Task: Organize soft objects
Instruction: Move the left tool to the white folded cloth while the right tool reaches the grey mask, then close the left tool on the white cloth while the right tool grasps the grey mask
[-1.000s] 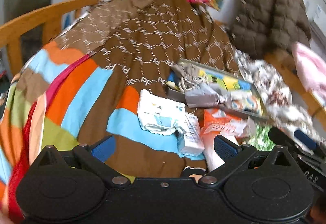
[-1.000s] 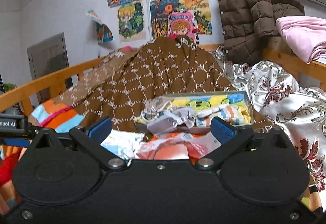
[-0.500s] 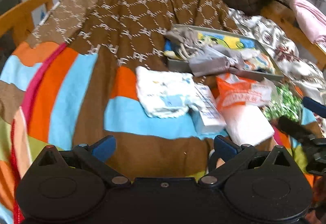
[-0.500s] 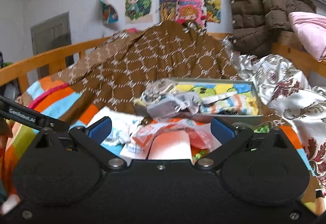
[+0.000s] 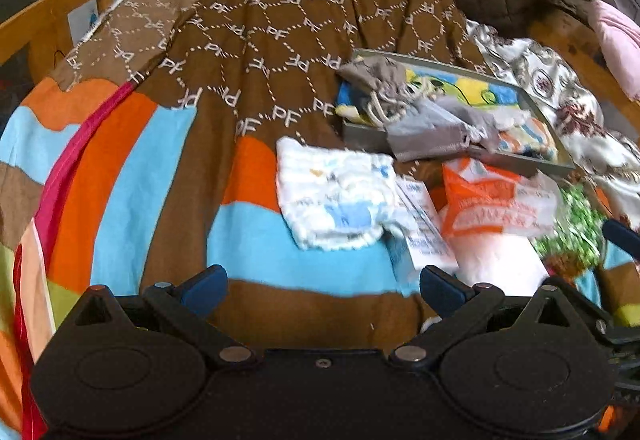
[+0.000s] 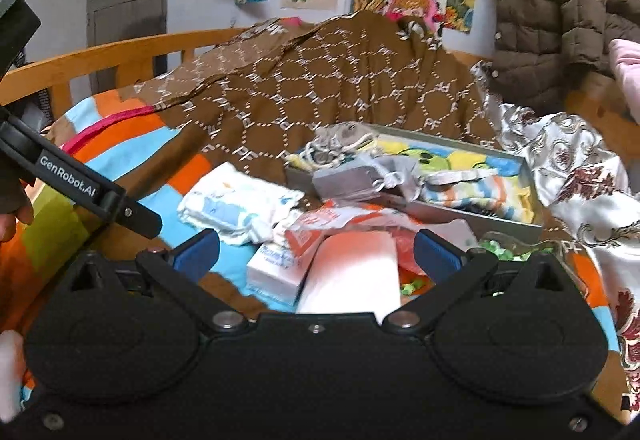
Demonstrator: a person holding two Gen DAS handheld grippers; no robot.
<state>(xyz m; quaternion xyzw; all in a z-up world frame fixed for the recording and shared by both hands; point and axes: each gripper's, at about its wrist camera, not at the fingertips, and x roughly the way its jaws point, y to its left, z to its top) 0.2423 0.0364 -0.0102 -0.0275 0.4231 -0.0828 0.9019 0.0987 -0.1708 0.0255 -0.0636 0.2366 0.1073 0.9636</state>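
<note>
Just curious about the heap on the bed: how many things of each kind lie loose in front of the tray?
Folded cloth: 1
Small box: 1
Orange bag: 1
White roll: 1
Green tinsel: 1
Total: 5

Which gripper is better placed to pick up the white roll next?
Probably the right gripper: the white roll lies between its open fingers. The left gripper hovers beside it.

We're seeing open striped blanket [image 5: 120, 180] on the left w/ room to pass. Right side's crowding up: white cloth [image 5: 336, 200], small box [image 5: 424, 232], orange bag [image 5: 488, 204], grey tray [image 5: 520, 160].
</note>
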